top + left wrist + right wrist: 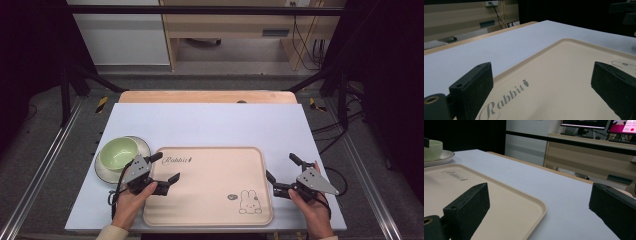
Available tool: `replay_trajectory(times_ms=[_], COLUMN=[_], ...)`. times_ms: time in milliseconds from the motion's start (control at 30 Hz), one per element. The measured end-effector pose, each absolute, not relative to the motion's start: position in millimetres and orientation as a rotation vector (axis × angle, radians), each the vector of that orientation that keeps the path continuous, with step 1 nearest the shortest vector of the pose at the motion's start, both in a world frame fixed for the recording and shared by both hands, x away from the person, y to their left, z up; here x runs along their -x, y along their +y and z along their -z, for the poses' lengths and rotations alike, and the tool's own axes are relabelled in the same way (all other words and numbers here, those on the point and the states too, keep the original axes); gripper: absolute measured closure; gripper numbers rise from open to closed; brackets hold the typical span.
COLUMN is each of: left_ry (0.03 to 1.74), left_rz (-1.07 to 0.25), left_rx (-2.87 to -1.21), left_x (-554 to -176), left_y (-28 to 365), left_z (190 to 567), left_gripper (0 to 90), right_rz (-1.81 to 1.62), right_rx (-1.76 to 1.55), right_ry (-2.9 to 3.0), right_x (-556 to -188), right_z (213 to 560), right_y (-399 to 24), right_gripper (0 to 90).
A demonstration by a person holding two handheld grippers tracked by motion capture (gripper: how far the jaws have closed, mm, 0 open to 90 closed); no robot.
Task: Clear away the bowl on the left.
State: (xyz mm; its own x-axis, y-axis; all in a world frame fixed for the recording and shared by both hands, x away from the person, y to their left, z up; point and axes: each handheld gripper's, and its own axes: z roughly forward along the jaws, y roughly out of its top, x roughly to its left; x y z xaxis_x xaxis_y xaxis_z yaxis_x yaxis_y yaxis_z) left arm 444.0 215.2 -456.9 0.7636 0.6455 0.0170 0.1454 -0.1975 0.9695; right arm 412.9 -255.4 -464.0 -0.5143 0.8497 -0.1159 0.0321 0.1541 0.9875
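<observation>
Over the left edge of the beige tray (215,200) I hold my left hand-held gripper (167,167), its jaws spread wide with nothing between them — in the left gripper view they frame the grey word "Rabbit" (506,101) printed on the tray's floor. On the other side, my right hand-held gripper (283,167) sits just off the tray's right rim, its jaws likewise parted and empty; the right gripper view shows one jaw above the tray's corner and the other above the white bench (544,187). Neither hand-held gripper touches the tray, as far as I can tell. It lies flat at the near middle of the bench, with a small rabbit drawing (250,201) at its near right corner. Just beyond my left hand (131,200) stands a pale green bowl (118,153) on a white saucer (141,145), close to the tray's far left corner.
</observation>
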Motion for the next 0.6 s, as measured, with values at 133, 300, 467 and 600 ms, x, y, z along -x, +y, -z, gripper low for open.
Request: replay_trajectory(times_ms=[133,300,467,600], left_ry=[0.608,0.607,0.602,0.616], left_rz=[-0.536,-0.547,-0.558,-0.586], left_rx=[-1.745,-1.733,-1.697,-1.662], left_x=[-443.8,-441.9,-439.7,-434.8], left_y=[214.7,215.6,219.1,225.5], left_z=[453.3,450.4,443.7,434.8], left_gripper=[4.4,4.1,4.1,3.9], right_rz=[-1.424,-1.437,-1.445,-1.447], right_rx=[-0.846,-0.848,-0.85,-0.851], right_ry=[1.734,1.723,1.709,1.702], right_x=[-412.7,-411.8,-410.1,-408.5], right_z=[462.9,459.3,456.8,455.0], right_y=[-254.8,-254.9,-255.7,-256.4], right_gripper=[3.3,3.3,3.4,3.3])
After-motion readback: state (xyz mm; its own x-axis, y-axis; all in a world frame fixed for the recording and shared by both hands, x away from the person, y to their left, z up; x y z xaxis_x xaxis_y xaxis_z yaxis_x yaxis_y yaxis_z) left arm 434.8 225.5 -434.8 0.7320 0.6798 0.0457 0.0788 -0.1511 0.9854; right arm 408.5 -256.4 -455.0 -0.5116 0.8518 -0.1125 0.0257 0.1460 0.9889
